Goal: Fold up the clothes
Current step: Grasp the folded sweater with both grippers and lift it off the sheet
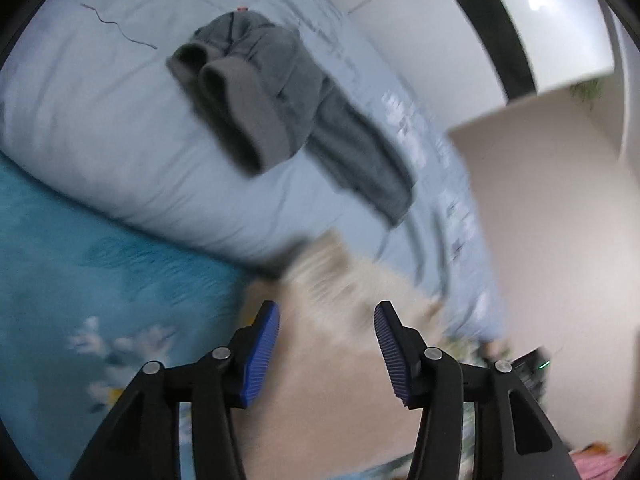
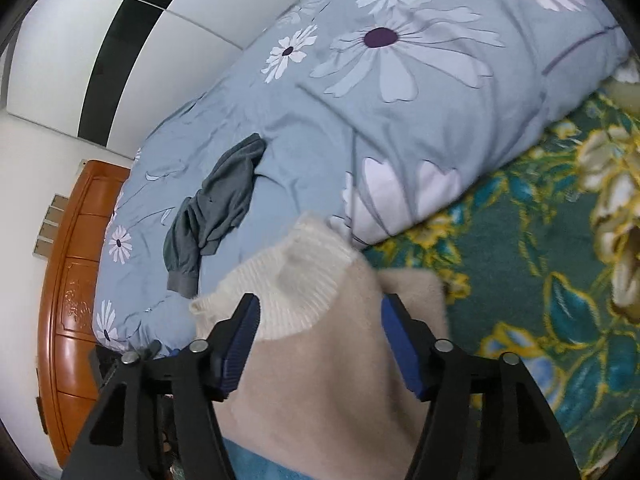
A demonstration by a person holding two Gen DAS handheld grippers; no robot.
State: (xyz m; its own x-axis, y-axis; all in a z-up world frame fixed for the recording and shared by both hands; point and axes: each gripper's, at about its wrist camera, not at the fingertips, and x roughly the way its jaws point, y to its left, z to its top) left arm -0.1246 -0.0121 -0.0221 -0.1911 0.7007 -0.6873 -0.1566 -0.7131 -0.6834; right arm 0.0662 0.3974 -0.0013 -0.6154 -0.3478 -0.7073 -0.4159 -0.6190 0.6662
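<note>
Both tools spread wide over the beige sweater (image 2: 328,360).
Left tool (image 1: 326,354) open, empty; right tool (image 2: 320,344) open astride it; grey garment (image 2: 216,208) crumpled on duvet (image 2: 360,120).

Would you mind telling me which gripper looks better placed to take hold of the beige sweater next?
Right, probably. The right gripper is open directly over the beige sweater, its fingers straddling the ribbed white collar. The left gripper, also open, sees it only through motion blur.

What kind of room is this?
Most likely a bedroom: a floral duvet spread over a bed, a carved wooden headboard against the wall, and clothes such as a grey garment lying on top.
</note>
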